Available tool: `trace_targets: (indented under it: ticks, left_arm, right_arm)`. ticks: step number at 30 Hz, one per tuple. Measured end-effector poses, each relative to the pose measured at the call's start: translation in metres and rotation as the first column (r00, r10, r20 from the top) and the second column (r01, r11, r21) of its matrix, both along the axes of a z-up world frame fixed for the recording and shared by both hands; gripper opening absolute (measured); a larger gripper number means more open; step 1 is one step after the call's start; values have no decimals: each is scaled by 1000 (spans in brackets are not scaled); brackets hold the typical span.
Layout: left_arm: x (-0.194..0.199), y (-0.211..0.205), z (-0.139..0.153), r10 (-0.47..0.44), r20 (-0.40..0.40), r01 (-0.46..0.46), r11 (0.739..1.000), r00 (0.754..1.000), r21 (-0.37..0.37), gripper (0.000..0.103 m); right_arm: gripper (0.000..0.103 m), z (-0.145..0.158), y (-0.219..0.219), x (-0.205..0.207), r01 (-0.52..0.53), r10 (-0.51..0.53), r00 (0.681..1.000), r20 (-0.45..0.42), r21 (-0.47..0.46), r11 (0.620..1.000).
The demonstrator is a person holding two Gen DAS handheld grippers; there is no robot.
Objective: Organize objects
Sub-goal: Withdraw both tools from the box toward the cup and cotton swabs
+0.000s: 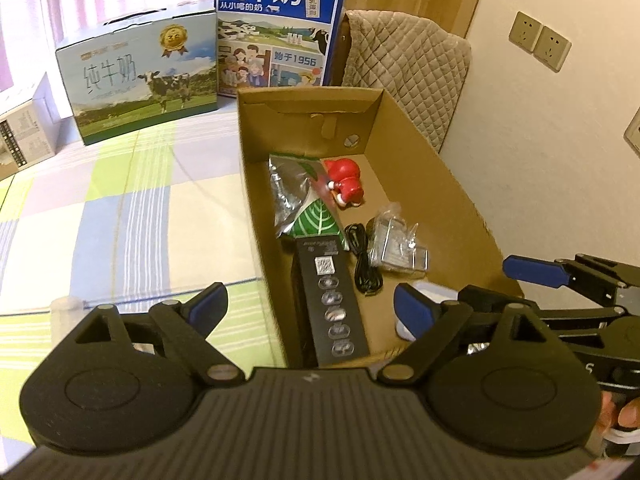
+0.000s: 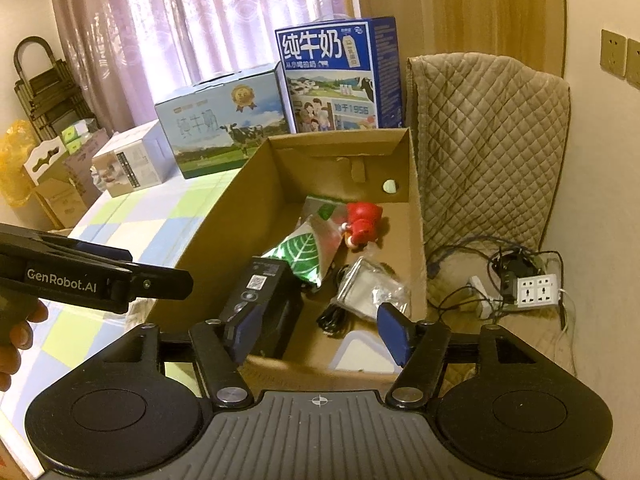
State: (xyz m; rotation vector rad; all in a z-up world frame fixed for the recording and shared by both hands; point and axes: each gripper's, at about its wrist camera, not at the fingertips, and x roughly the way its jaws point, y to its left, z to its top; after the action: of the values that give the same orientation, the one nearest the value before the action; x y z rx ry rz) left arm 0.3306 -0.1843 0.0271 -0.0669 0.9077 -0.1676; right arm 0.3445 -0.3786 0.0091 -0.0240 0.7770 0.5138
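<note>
Left wrist view: we hold both grippers, left gripper (image 1: 306, 306) and right gripper (image 2: 316, 330), spread and empty over the cardboard box (image 1: 436, 168), where red toy (image 1: 345, 184), black box (image 1: 334, 300) and cable (image 1: 362, 264) already lie, likely collected for tidying.

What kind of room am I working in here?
Most likely a home dining or living room: a table with a checked cloth, retail milk cartons stacked by a curtained window, and a chair with a quilted cover.
</note>
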Motion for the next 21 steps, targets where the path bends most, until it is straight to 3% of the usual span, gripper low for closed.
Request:
trace_targets:
  ticks: [21]
  left_arm:
    - [-62, 67, -9, 54, -41, -54, 999, 998, -3, 88]
  right_arm:
    - [62, -3, 62, -59, -81, 82, 996, -40, 19, 997]
